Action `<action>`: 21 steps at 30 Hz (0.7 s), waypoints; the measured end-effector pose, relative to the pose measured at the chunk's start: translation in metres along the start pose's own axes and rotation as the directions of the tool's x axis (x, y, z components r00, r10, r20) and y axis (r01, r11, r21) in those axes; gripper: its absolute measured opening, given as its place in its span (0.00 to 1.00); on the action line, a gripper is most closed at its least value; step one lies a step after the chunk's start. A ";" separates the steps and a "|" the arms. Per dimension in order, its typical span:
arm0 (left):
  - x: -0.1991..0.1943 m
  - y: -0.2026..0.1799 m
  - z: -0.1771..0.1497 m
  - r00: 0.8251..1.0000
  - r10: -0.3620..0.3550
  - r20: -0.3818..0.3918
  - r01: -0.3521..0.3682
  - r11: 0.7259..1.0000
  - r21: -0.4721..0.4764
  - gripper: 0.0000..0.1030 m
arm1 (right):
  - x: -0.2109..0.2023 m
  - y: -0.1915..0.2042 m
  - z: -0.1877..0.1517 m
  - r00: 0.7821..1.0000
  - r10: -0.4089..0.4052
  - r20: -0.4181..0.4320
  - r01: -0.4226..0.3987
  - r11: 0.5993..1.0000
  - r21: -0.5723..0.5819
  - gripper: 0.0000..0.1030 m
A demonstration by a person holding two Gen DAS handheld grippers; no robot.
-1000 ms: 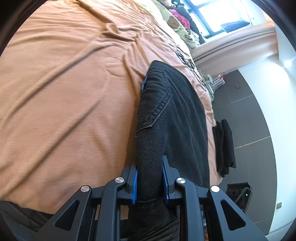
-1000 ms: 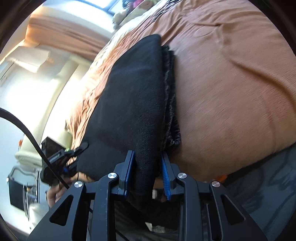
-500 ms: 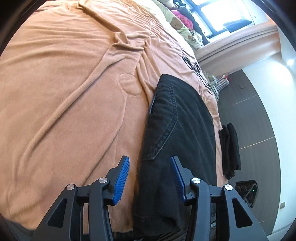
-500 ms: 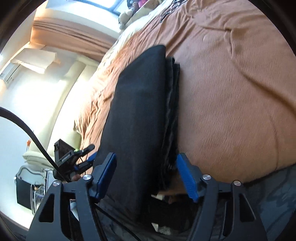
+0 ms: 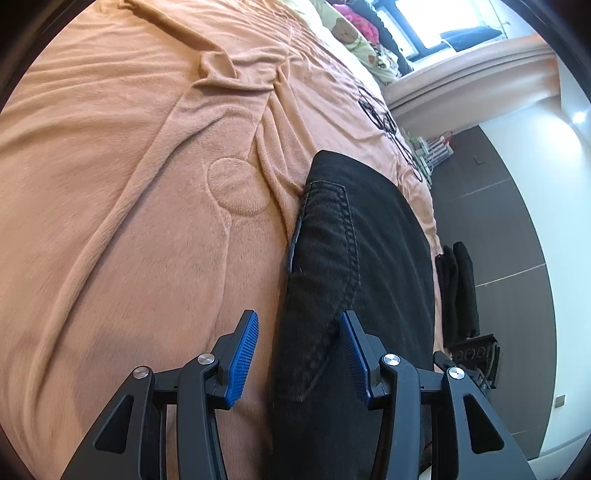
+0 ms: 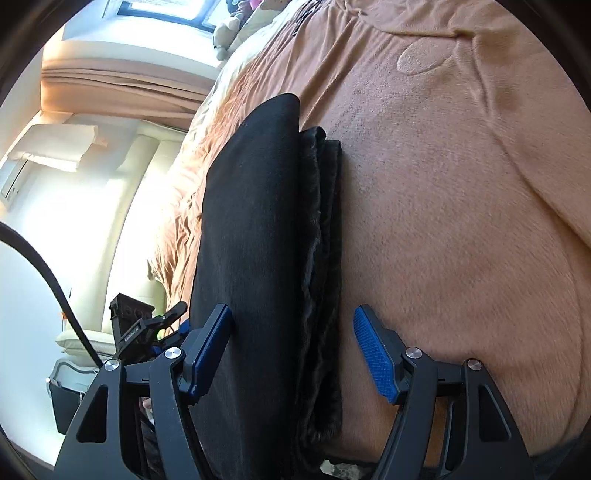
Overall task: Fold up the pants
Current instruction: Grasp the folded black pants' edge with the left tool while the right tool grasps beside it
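Note:
The black pants lie folded into a long narrow stack on the orange blanket near the bed's edge. A stitched pocket shows on top. My left gripper is open, with the near end of the stack lying between its blue pads. The left pad stands clear of the cloth. In the right wrist view the pants show their layered edges on the blanket. My right gripper is open wide and straddles the near end of the stack without pressing it.
Dark clothes and a black device lie on the dark floor beyond the bed's edge. Bear-print pillows sit at the bed's far end by the window. A black cable and a cream seat are at the left.
Both grippers were shut on the near end of the pants; both have opened and drawn back a little. The pants now lie flat on the blanket.

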State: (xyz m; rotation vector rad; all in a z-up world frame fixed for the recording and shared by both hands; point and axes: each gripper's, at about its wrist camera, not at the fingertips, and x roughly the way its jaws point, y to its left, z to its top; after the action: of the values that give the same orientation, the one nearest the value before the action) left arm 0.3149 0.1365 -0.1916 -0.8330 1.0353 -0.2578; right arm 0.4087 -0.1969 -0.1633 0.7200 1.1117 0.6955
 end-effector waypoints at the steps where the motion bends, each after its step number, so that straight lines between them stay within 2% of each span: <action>1: 0.003 0.001 0.004 1.000 -0.005 -0.007 0.005 1.000 -0.001 0.46 | 0.009 0.007 0.001 1.000 0.002 -0.003 -0.002 1.000 0.002 0.65; 16: 0.037 0.001 0.042 0.993 -0.088 -0.078 0.088 0.996 -0.003 0.46 | 0.040 0.008 0.031 0.998 0.036 -0.060 -0.036 0.999 0.004 0.65; 21: 0.053 -0.003 0.044 0.988 -0.107 -0.113 0.107 0.994 -0.002 0.46 | 0.046 0.007 0.036 0.997 0.044 -0.069 -0.044 0.999 0.001 0.61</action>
State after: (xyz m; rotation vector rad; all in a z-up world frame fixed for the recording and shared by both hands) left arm 0.3794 0.1262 -0.2131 -0.8796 1.0966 -0.4014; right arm 0.4552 -0.1617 -0.1728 0.7261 1.1616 0.7633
